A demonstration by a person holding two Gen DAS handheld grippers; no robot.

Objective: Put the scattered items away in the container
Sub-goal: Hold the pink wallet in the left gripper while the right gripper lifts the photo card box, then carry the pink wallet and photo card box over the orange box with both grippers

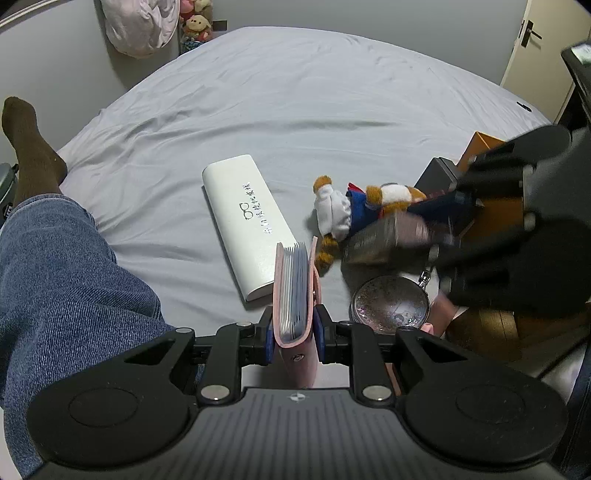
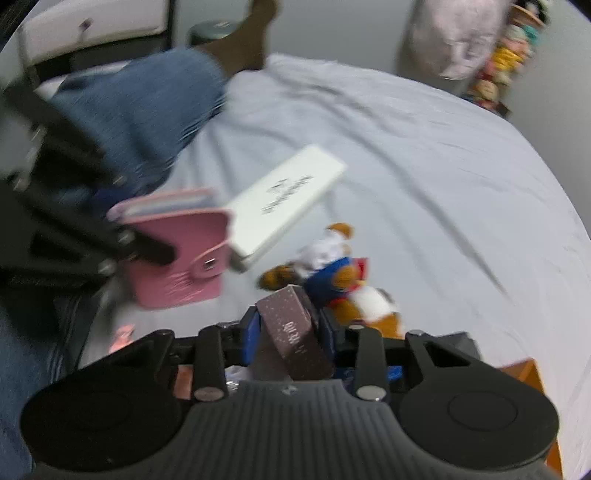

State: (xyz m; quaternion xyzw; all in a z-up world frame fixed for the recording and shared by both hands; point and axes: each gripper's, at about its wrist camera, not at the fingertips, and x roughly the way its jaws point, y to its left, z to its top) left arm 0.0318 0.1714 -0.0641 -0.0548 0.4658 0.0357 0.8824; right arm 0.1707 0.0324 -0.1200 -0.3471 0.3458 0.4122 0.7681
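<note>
My left gripper [image 1: 293, 326] is shut on a pink card wallet [image 1: 295, 295], held upright on its edge between the blue pads just above the bed. My right gripper [image 2: 288, 323] is shut on a small mauve speckled box [image 2: 295, 328]; in the left wrist view this box [image 1: 384, 240] hangs blurred over the sheet beside the plush toy [image 1: 351, 208]. A white glasses case [image 1: 245, 225] lies flat on the sheet left of the toy. A round glittery compact [image 1: 389, 304] lies near the wallet. An orange box [image 1: 482, 144] stands at the right, mostly hidden behind the right gripper.
A grey bed sheet [image 1: 295, 110] covers the whole work area. A person's leg in blue jeans [image 1: 62, 280] with a brown sock [image 1: 29, 147] rests on the bed's left edge. Soft toys [image 1: 197, 22] and a pink bundle [image 1: 136, 26] sit beyond the far side.
</note>
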